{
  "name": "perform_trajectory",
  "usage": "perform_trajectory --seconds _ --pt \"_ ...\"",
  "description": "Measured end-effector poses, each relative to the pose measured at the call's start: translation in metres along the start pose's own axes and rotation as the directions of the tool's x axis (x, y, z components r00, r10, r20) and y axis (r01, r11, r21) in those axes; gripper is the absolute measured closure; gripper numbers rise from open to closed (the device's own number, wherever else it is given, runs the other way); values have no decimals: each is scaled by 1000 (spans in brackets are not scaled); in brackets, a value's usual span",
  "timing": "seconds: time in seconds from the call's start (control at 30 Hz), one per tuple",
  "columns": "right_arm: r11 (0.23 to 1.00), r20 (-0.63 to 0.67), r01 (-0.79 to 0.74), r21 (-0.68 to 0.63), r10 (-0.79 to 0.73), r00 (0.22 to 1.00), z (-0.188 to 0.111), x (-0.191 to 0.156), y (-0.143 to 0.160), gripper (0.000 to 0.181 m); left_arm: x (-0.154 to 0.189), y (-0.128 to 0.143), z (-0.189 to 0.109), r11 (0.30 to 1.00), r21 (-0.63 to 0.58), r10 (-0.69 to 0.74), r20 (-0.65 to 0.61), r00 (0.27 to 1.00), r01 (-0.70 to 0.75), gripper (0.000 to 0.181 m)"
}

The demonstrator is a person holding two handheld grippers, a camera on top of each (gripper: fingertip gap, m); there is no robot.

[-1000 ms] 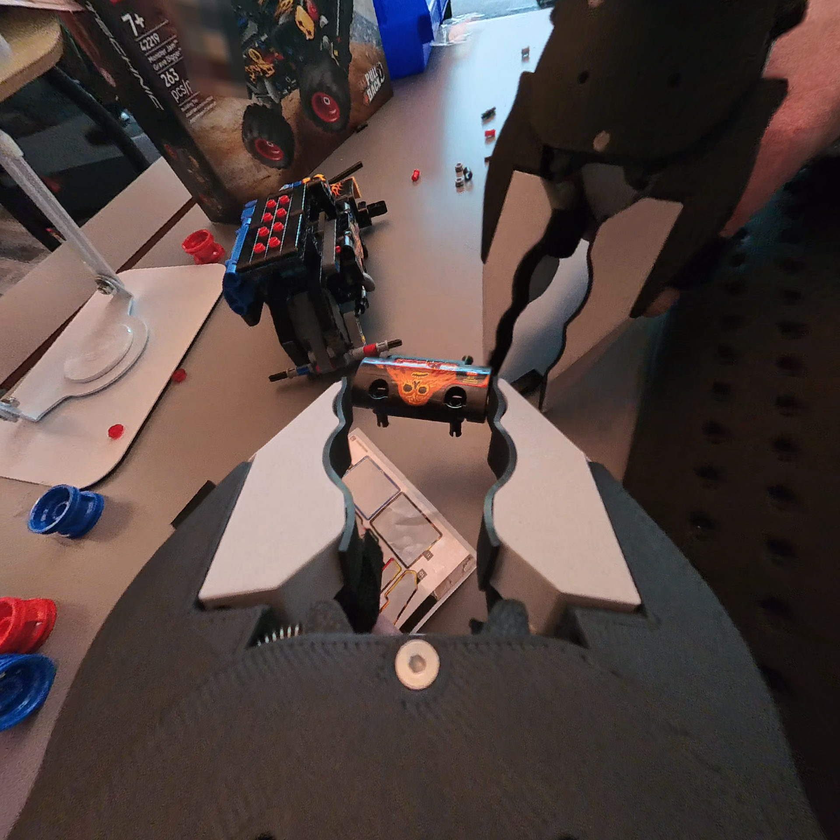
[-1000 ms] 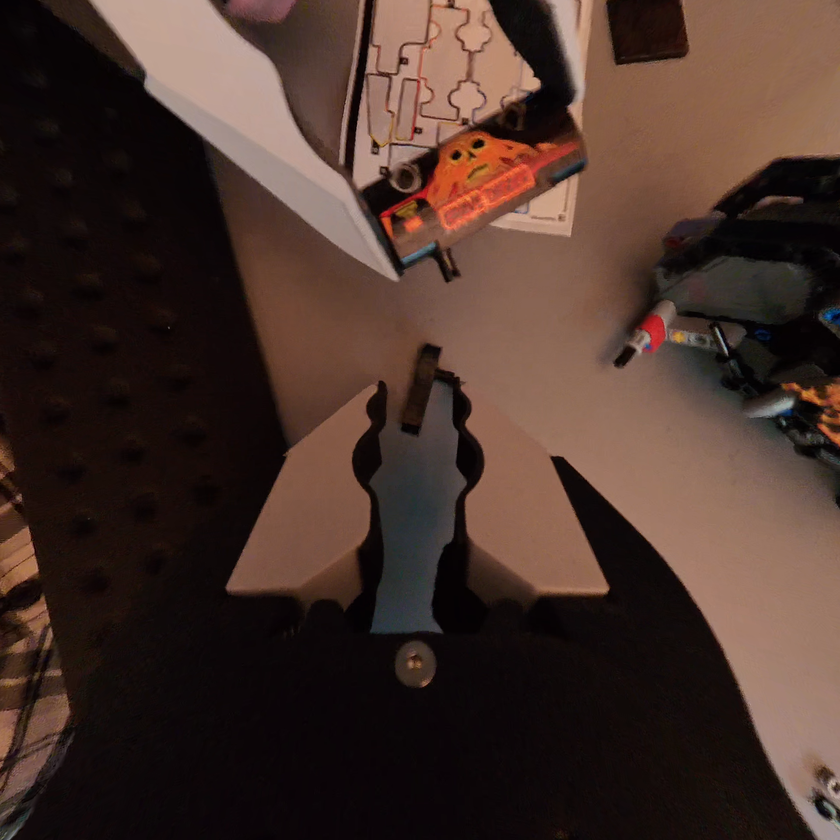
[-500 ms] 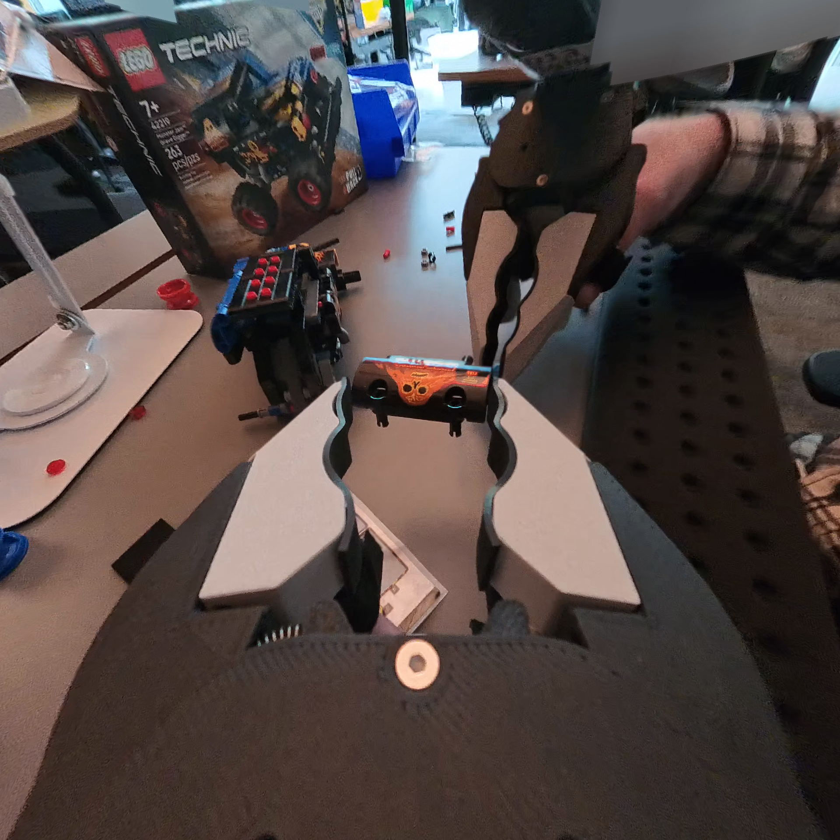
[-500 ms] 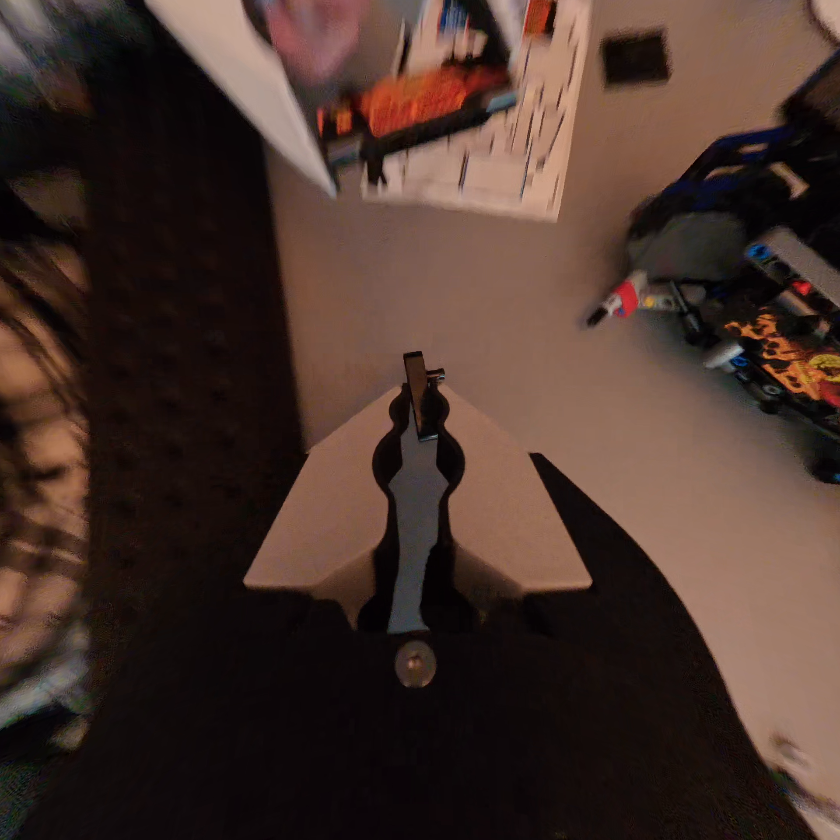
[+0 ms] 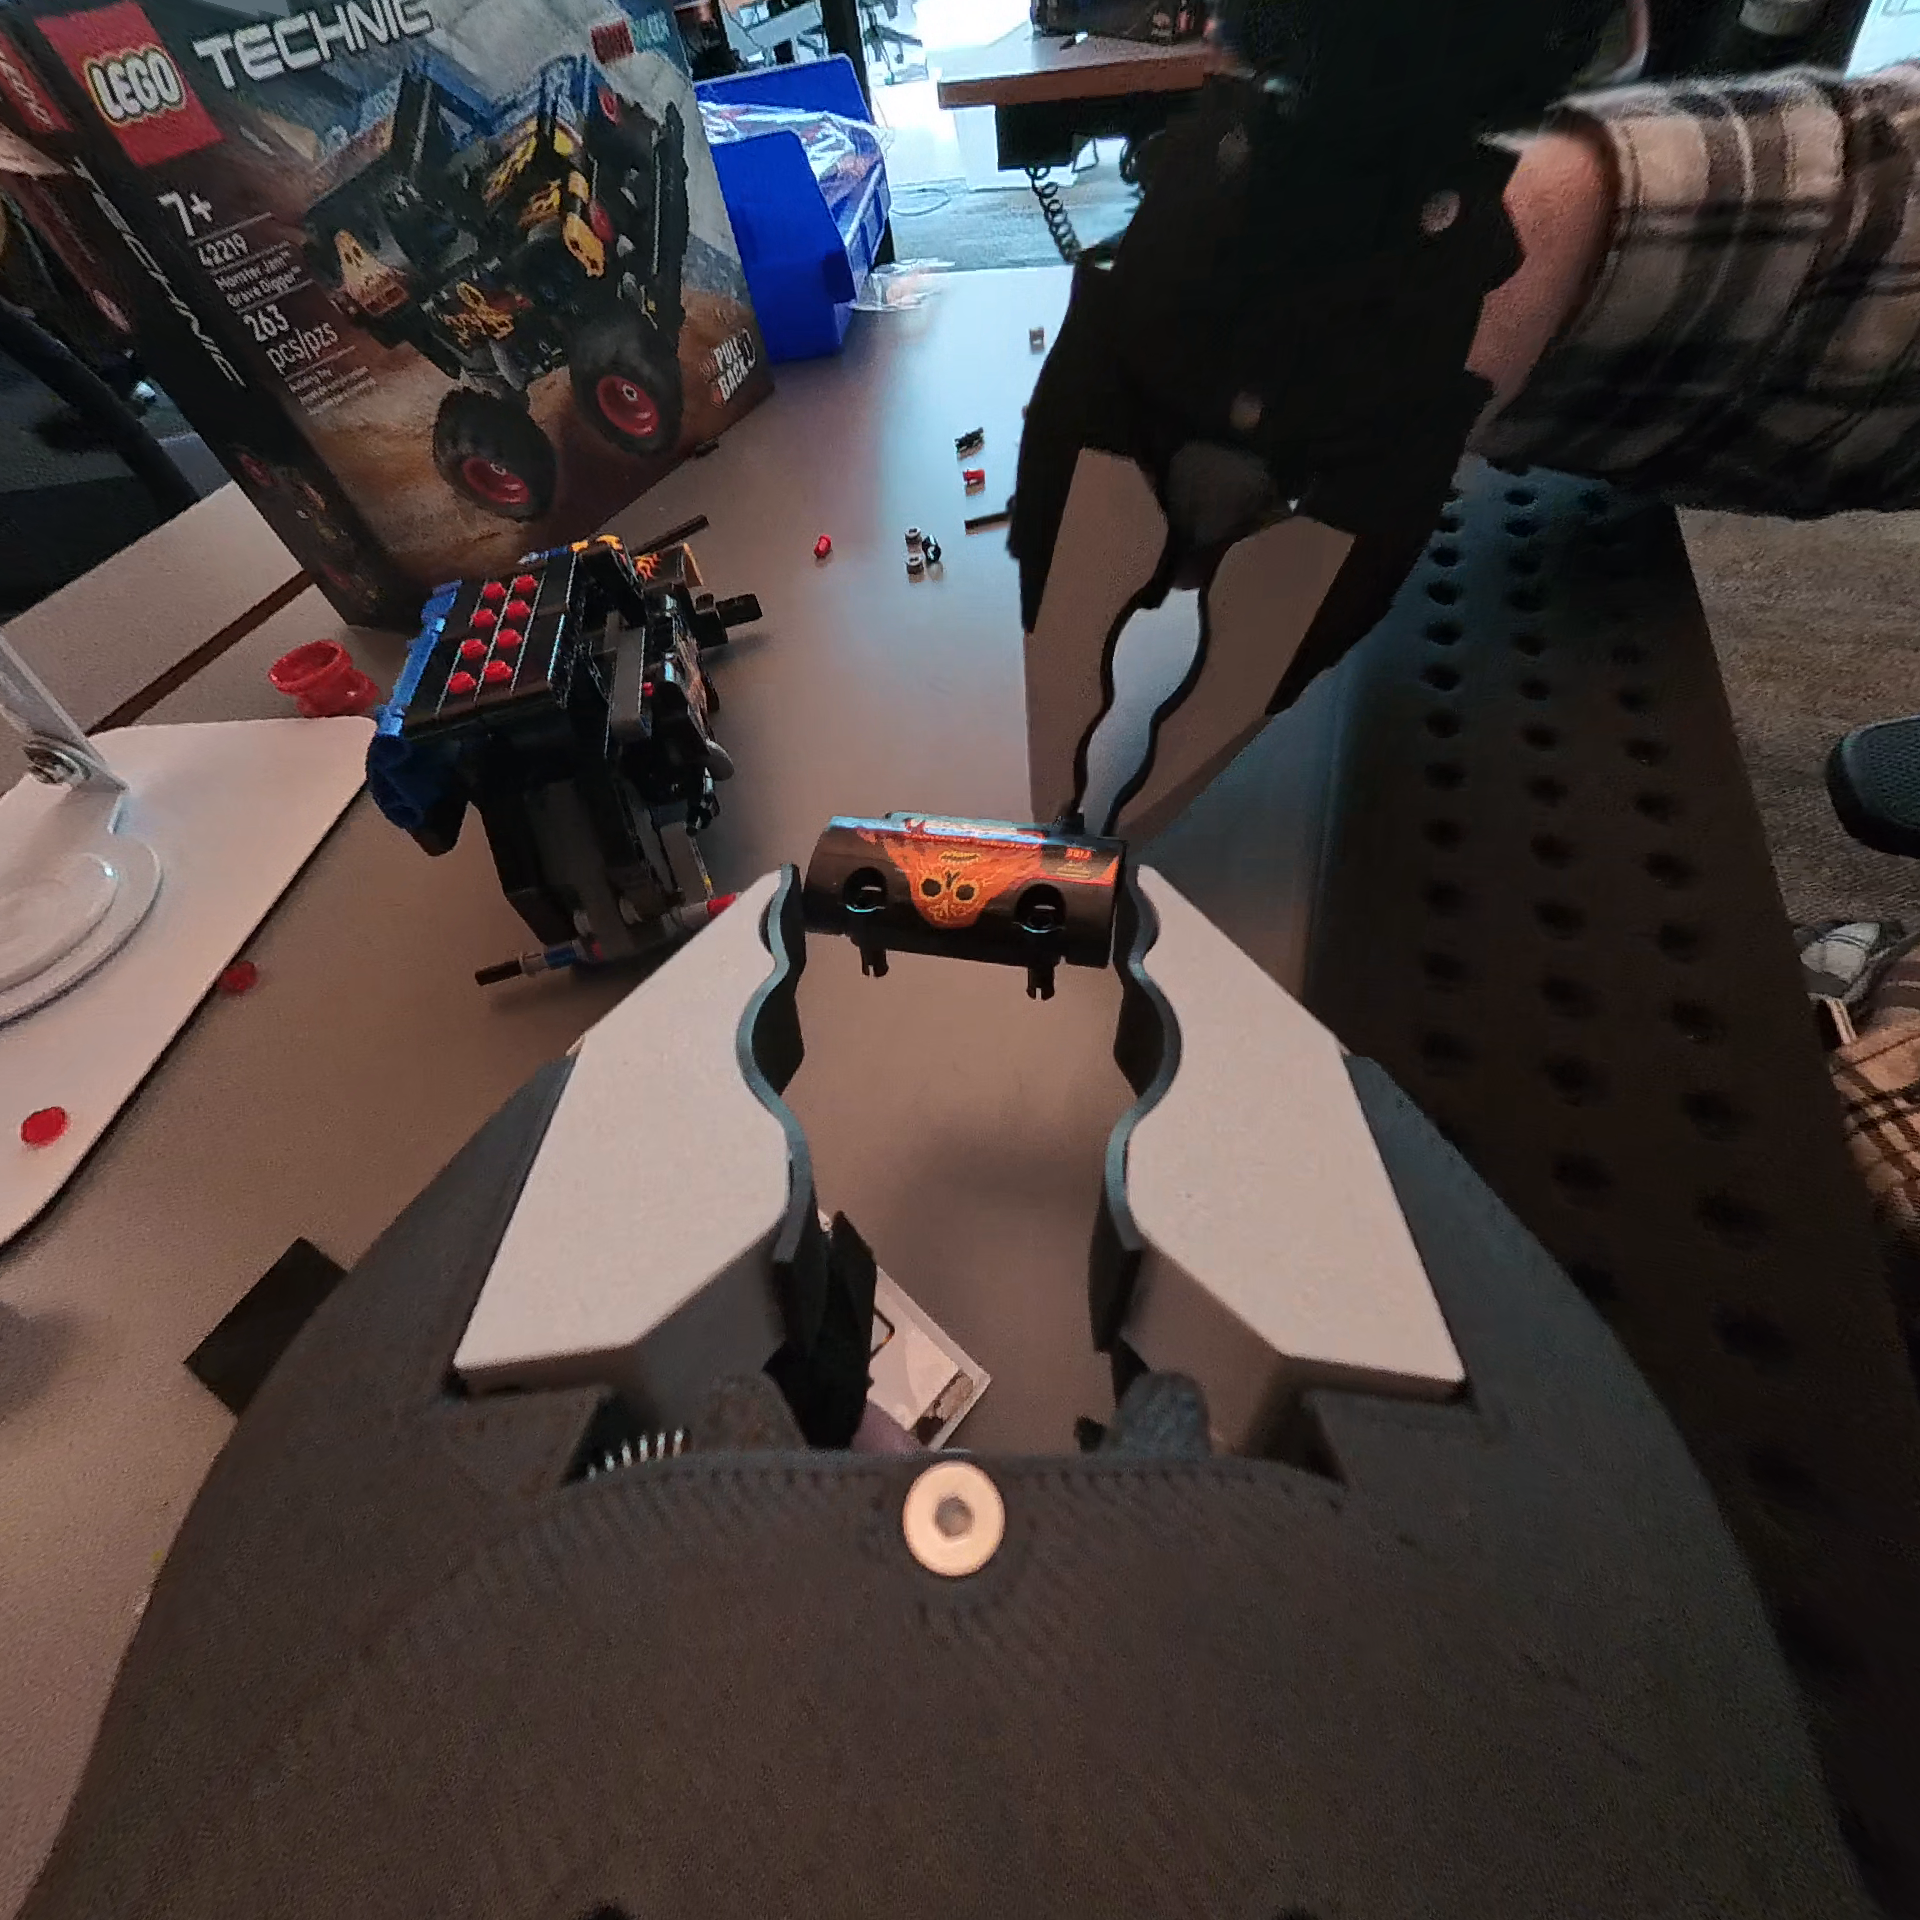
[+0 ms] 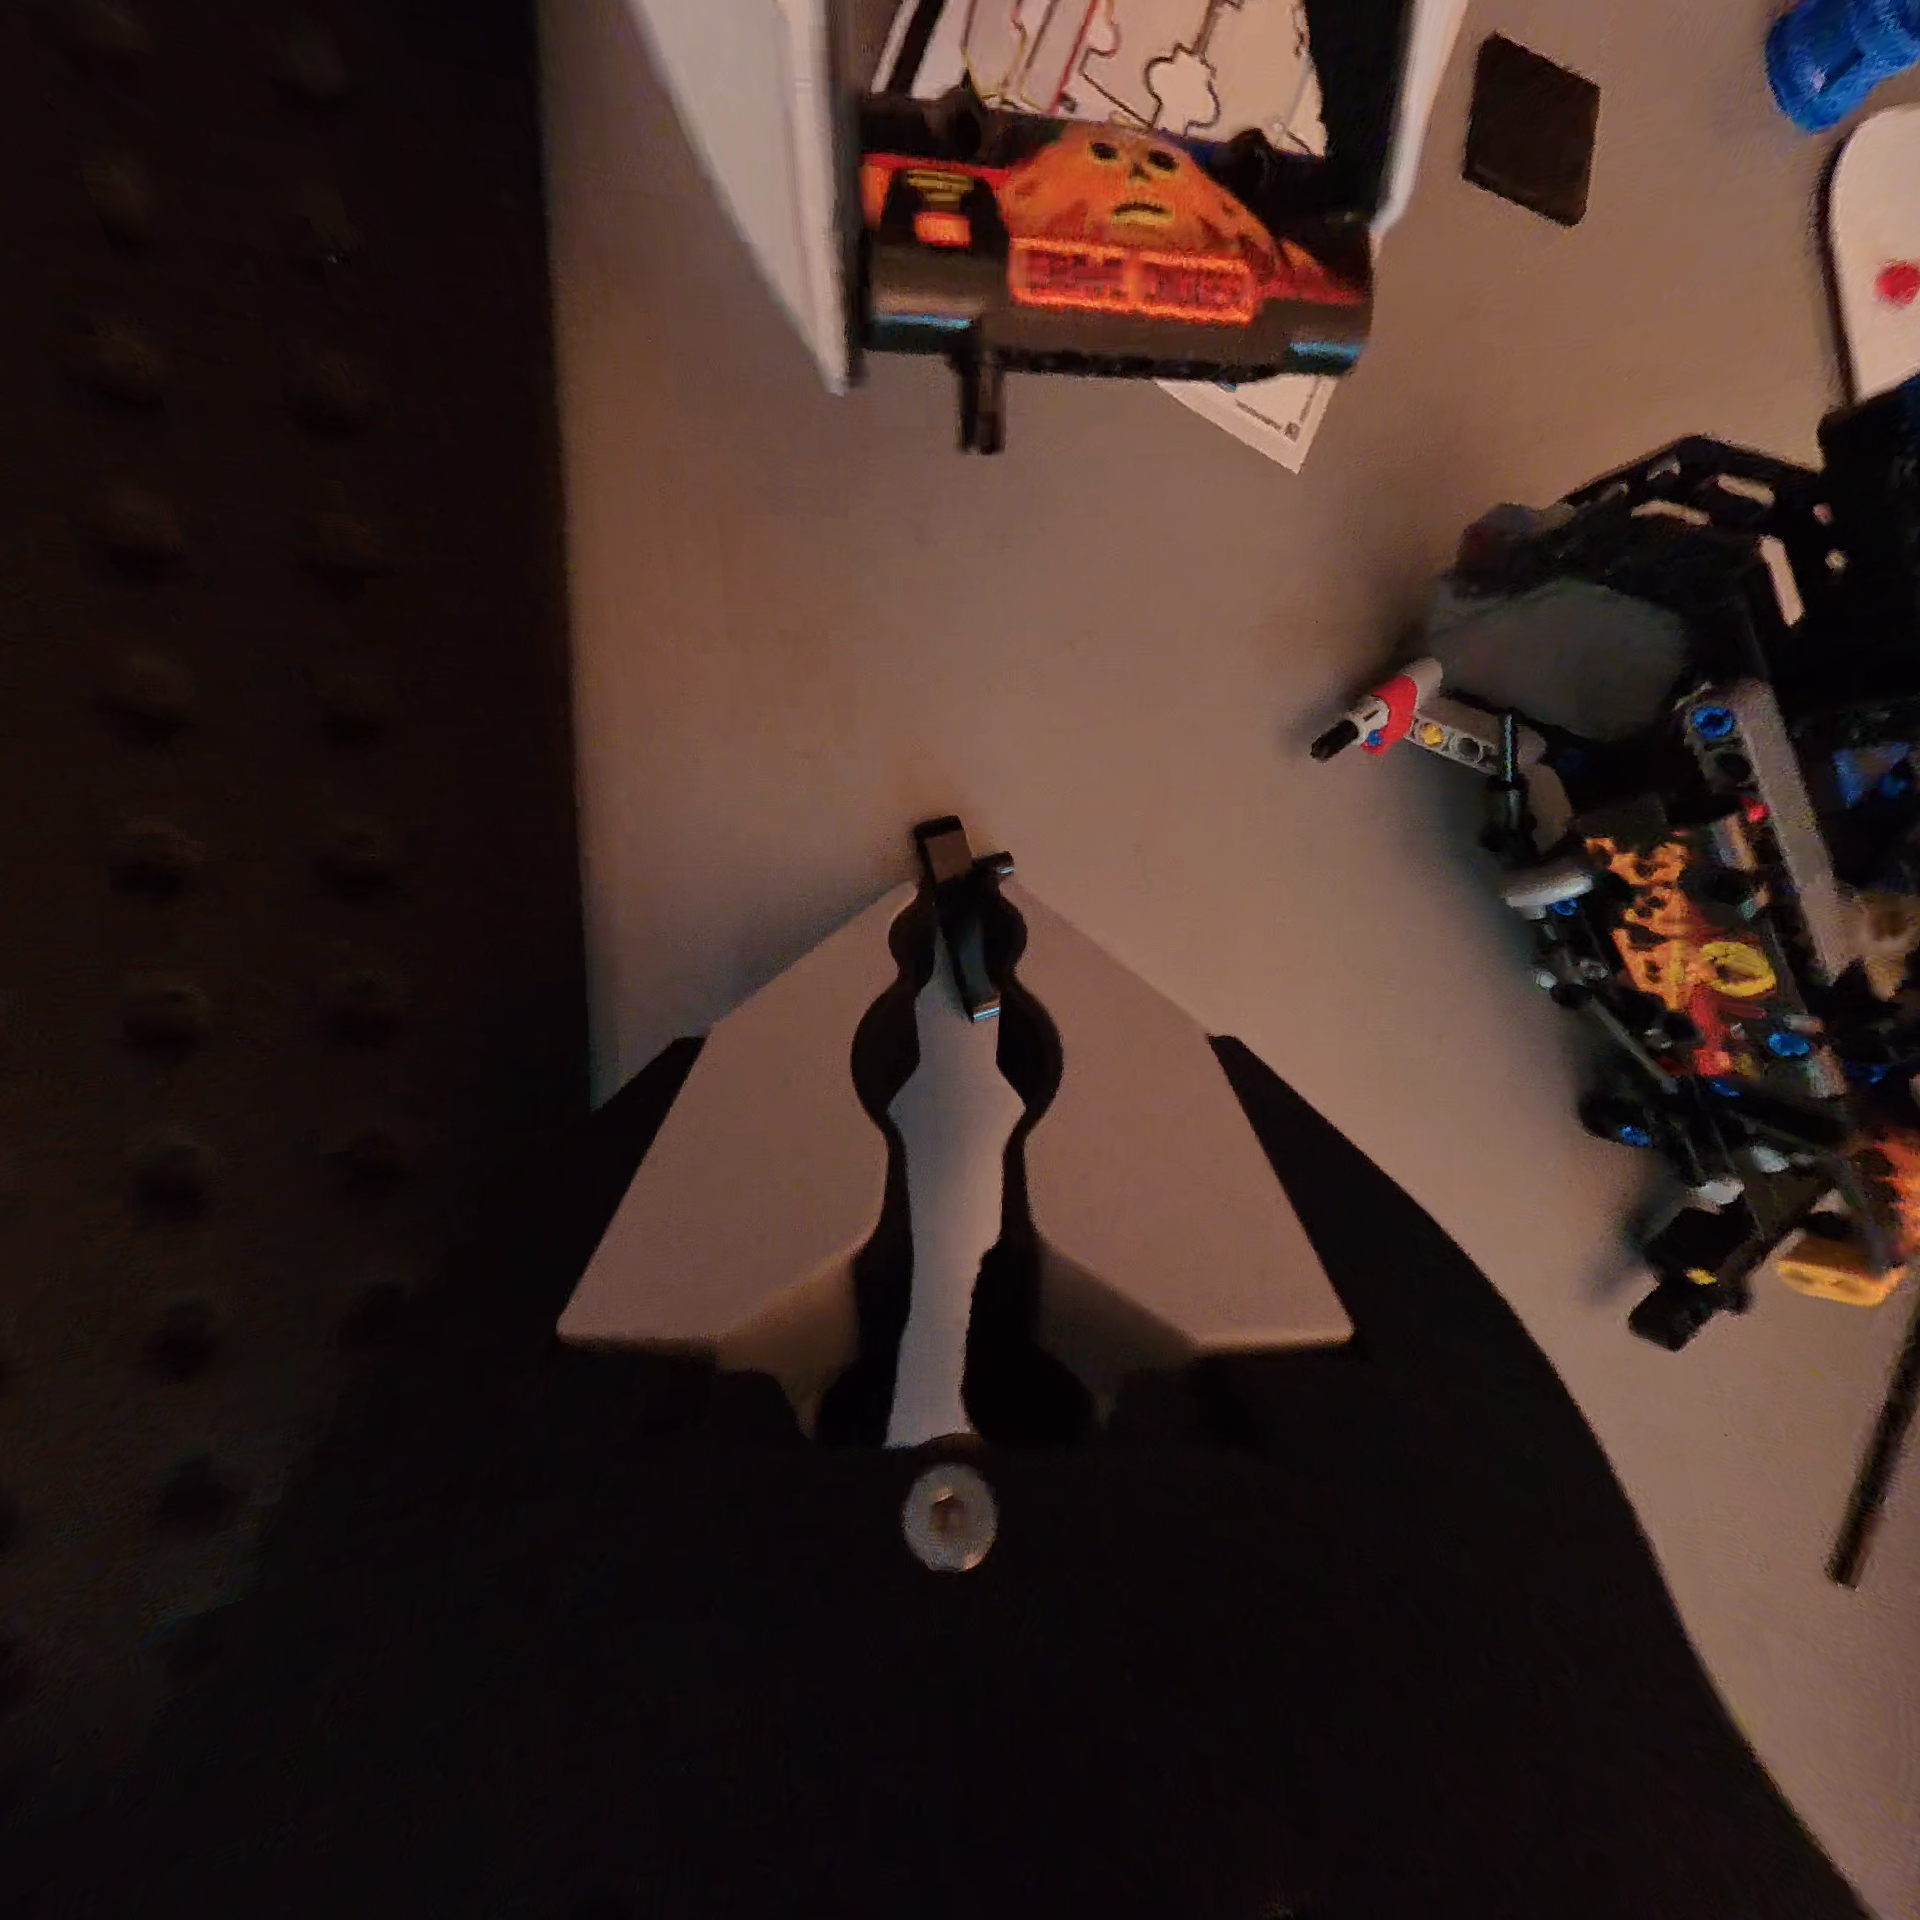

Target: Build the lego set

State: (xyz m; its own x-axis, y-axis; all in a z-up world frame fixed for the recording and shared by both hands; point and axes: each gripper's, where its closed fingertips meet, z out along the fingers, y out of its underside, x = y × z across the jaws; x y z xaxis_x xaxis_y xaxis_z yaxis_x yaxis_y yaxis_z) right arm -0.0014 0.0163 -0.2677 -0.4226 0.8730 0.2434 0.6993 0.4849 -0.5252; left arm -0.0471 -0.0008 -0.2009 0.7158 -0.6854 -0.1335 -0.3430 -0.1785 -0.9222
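My left gripper [image 5: 961,914] is shut on a black panel with an orange flame-and-skull sticker [image 5: 961,891], held above the table between its fingertips. The panel also shows at the top of the right wrist view [image 6: 1112,270], with black pins sticking out. My right gripper [image 6: 961,914] is shut on a small black lego piece [image 6: 961,925]. In the left wrist view the right gripper [image 5: 1091,816] points down just behind the panel's right end. The half-built black and blue truck [image 5: 561,727] lies on the table left of the panel, and at the right in the right wrist view [image 6: 1704,894].
The set's box [image 5: 416,270] stands at the back left, a blue bin [image 5: 800,239] behind it. A white stand base [image 5: 156,883] lies left with red pieces. Small loose parts [image 5: 920,551] are scattered mid-table. A sticker sheet [image 6: 1236,94] lies under the panel. A dark perforated chair [image 5: 1558,935] is right. About 9 cm separates my left fingertips from my right.
The left gripper has risen and tilted up with the panel, so the box shows in full. The right gripper swung round and now sits close behind the panel's right end.
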Motion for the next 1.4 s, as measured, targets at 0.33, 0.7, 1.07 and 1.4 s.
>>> perform_trajectory --seconds 0.33,0.7,1.07,1.4 --pt "779 299 -495 386 402 866 -43 12 -43 176 -4 -39 -18 973 224 -57 0 998 56 123" --pt "161 784 -796 583 147 604 -142 12 -108 176 16 -95 -29 885 445 122 59 991 -135 123" --pt "88 860 -856 509 -101 501 -164 -2 -114 176 36 -120 -27 843 531 151 -81 985 -85 122" --pt "143 871 -861 488 -149 469 -163 -9 -113 176 44 -118 -28 848 530 110 -216 970 21 123"
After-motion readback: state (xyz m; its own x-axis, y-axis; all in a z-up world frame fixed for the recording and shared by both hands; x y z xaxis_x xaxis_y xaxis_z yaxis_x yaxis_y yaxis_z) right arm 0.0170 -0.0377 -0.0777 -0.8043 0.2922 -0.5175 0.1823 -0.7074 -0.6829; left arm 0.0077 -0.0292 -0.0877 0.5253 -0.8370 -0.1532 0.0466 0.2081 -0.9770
